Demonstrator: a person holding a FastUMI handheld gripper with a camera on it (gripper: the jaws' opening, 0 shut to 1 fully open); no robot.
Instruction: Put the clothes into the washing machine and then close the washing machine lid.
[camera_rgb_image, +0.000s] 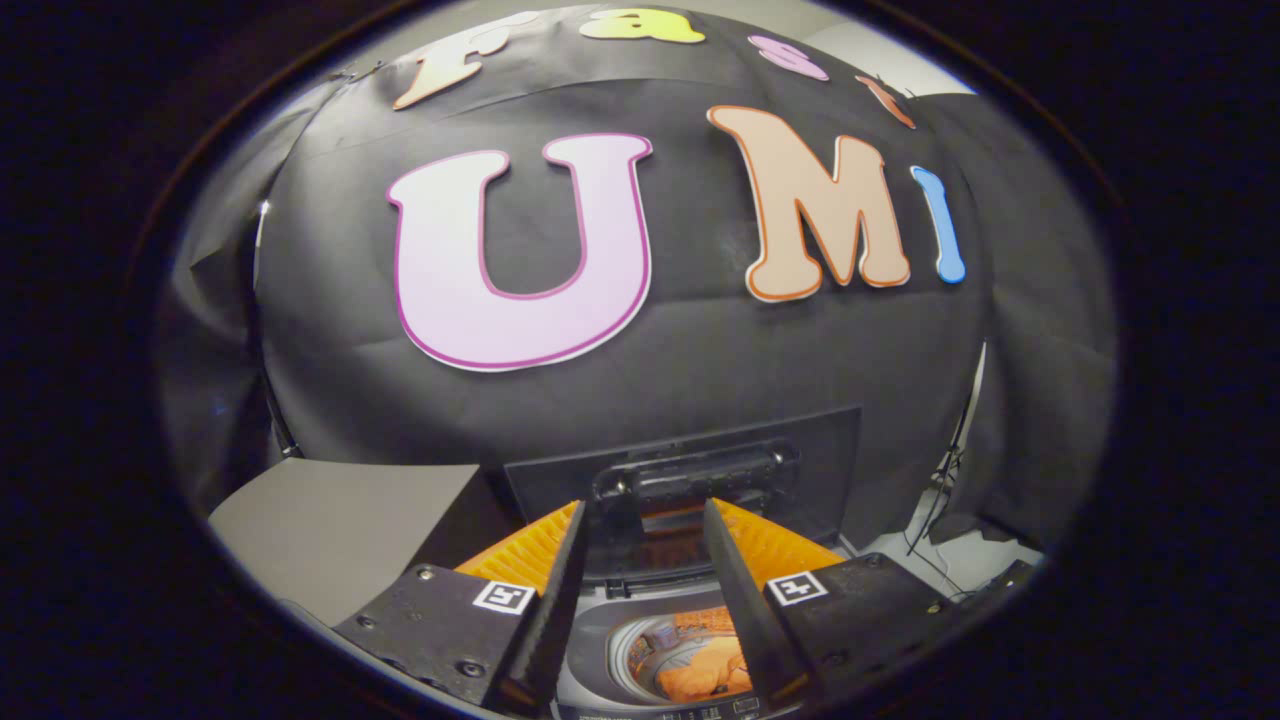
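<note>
Gripper (642, 560) fingers spread and empty, we see the orange clothes (700, 670) already in the washing machine (600, 665) drum below, so we should hook the raised lid (700, 470) ahead and lower it gently.

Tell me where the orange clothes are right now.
In the gripper view, the orange clothes lie inside the washing machine drum, below the open gripper, under the raised lid.

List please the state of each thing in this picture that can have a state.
Washing machine lid: open, standing upright behind the drum.
Washing machine drum: holds clothes.
Orange clothes: lying inside the drum.
Hand-held gripper: open, fingers apart and holding nothing, above the drum, tips in front of the lid.
</note>
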